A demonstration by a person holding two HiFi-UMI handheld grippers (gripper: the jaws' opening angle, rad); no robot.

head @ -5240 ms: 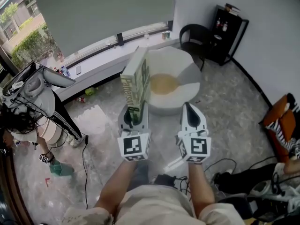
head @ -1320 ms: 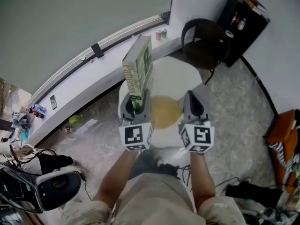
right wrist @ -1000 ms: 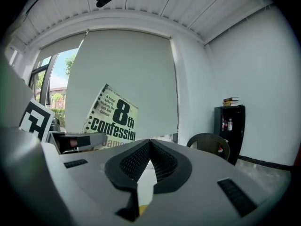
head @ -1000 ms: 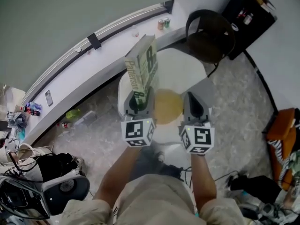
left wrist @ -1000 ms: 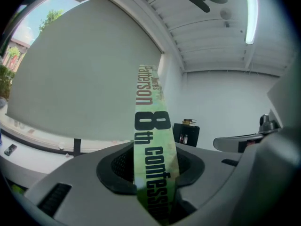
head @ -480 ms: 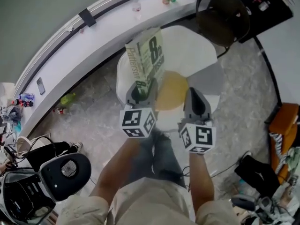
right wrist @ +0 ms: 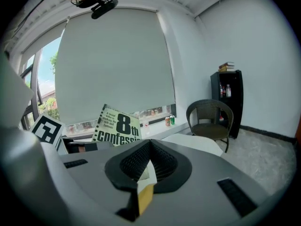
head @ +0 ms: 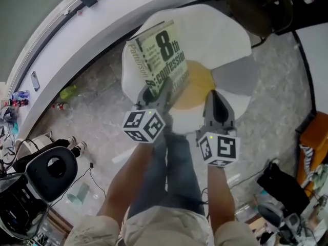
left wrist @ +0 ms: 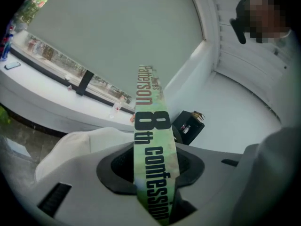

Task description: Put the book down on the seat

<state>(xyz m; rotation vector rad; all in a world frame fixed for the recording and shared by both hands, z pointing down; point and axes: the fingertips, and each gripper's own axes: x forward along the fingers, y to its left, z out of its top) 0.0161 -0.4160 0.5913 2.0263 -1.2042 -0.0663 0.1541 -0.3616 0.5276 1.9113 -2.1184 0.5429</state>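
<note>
Evidently the left gripper (head: 159, 92) has its fingers clamped on the book (head: 163, 53) near its lower corner. It holds the book tilted, cover up, over the white seat (head: 220, 32) and its yellow cushion (head: 197, 83), seemingly ready to lay it flat. The right gripper (head: 213, 95), fingers closed on nothing, hangs alongside.

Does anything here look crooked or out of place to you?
The book stands out: it hangs tilted over the white seat, pinched at its lower end by the left gripper, not lying flat. On the floor by the window ledge lies what looks like a green bottle.
</note>
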